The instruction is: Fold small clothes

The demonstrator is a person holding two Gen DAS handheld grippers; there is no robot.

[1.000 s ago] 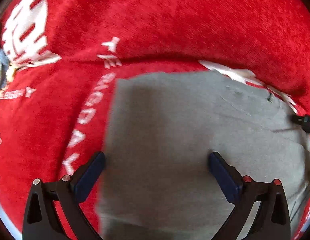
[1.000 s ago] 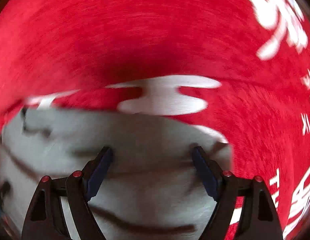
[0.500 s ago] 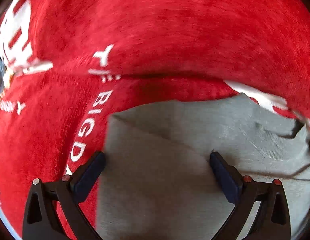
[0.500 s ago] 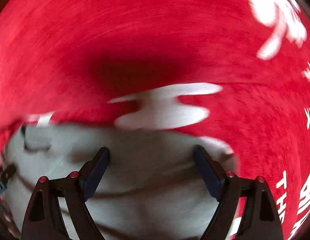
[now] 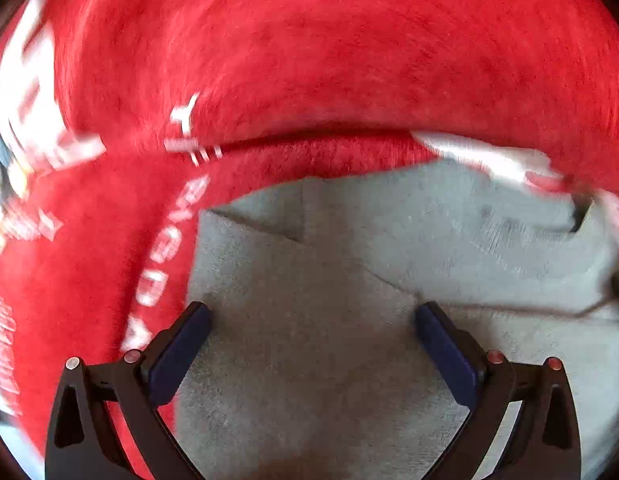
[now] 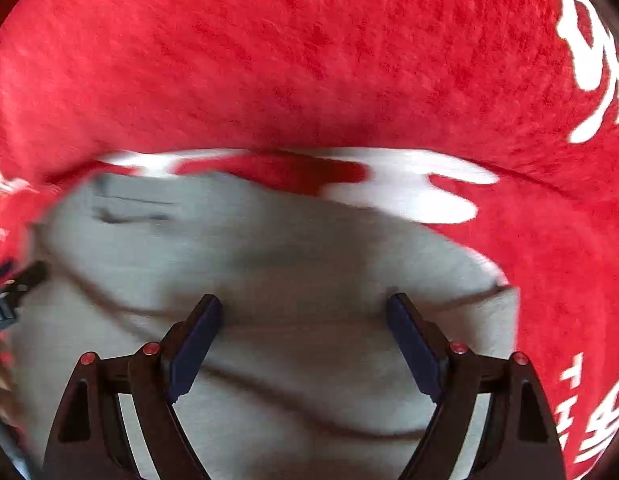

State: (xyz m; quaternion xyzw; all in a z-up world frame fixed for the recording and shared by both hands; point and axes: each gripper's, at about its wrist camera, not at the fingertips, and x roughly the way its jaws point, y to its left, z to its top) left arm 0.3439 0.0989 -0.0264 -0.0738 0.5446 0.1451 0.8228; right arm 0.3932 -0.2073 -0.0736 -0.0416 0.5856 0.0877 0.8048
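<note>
A grey garment (image 5: 329, 320) lies flat on a red cloth with white lettering (image 5: 309, 60). In the left wrist view a folded layer of it runs diagonally, with its left edge near my left finger. My left gripper (image 5: 311, 312) is open just above the grey fabric and holds nothing. In the right wrist view the same grey garment (image 6: 301, 256) shows creases and its right edge. My right gripper (image 6: 303, 306) is open low over it and empty. The other gripper's dark tip (image 6: 13, 292) shows at the left edge.
The red cloth (image 6: 309, 60) covers the whole surface around the garment and has a raised fold behind it. White print (image 6: 589, 52) lies at the far right. Both views are motion blurred.
Both grippers have moved over the garment, staying open. In the left view a folded grey layer has appeared where the fabric lay flat. The far red fold has shifted.
</note>
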